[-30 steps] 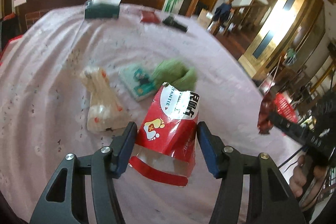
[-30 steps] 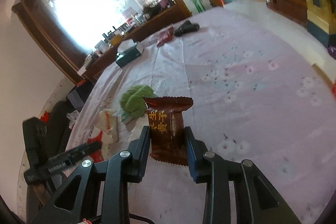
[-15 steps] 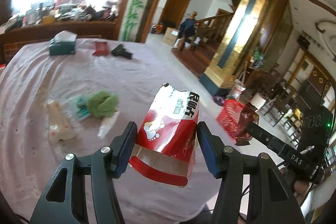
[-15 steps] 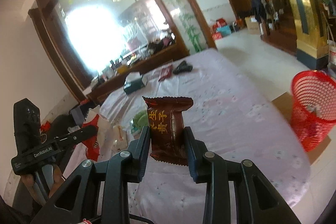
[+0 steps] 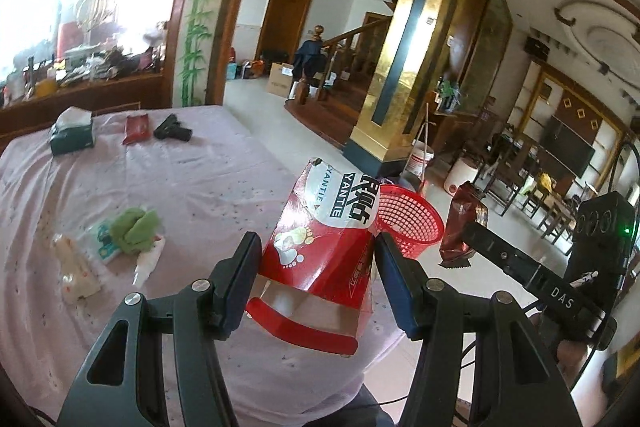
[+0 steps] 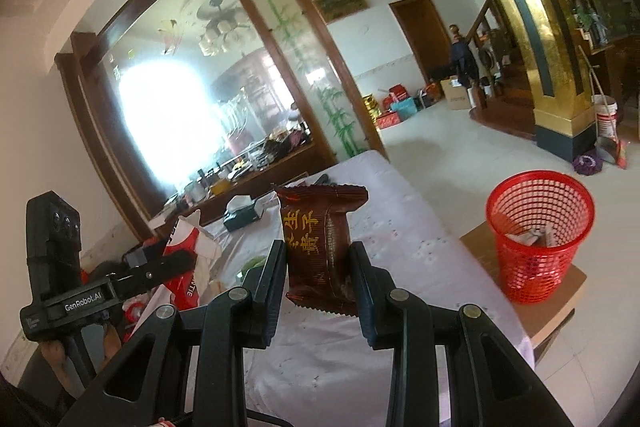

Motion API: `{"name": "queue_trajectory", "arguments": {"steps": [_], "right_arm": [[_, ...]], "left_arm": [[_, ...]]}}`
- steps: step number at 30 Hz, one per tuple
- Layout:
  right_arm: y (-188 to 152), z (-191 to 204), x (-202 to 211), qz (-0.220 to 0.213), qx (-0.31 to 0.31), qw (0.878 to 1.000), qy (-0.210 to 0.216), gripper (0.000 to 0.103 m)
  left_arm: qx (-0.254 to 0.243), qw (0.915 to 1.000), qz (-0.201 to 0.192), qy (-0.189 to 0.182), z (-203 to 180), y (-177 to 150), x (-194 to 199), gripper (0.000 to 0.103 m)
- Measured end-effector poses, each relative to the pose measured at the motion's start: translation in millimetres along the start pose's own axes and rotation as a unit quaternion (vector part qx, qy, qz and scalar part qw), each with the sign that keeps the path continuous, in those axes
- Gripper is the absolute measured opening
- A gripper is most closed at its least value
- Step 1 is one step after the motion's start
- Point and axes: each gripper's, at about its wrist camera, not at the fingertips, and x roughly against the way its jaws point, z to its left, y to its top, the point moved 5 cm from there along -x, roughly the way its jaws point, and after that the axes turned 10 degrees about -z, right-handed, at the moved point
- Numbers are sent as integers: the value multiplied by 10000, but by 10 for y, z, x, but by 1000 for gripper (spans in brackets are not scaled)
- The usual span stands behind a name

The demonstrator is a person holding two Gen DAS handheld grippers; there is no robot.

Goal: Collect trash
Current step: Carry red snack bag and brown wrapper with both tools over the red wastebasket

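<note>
We carry two pieces of trash at once: our left tool (image 5: 316, 247) is clamped on a torn red packet (image 5: 320, 251), our right tool (image 6: 318, 263) on a brown snack wrapper (image 6: 320, 251), each held upright and clear of the desk (image 5: 192, 179), likely so both can drop into the red basket (image 6: 540, 239) in one trip. The basket sits on a cardboard sheet (image 6: 560, 295) just beyond the desk's edge. Farther from the basket, a green cloth (image 5: 134, 229), a white wrapper (image 5: 76, 273) and a tissue box (image 5: 72, 135) lie on the pink cloth-covered desk.
</note>
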Motion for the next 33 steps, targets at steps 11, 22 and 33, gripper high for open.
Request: {"name": "queue_trajectory", "arguments": {"steps": [11, 22, 33], "right_arm": [[213, -235, 343, -409, -63, 9987, -299, 34], [384, -578, 510, -635, -91, 9953, -720, 34], [535, -801, 631, -777, -117, 9919, -998, 34]], "left_arm": [[-221, 9991, -55, -371, -357, 72, -92, 58], [-285, 9975, -45, -639, -601, 164, -305, 58], [-312, 9947, 58, -974, -864, 222, -575, 58]]}}
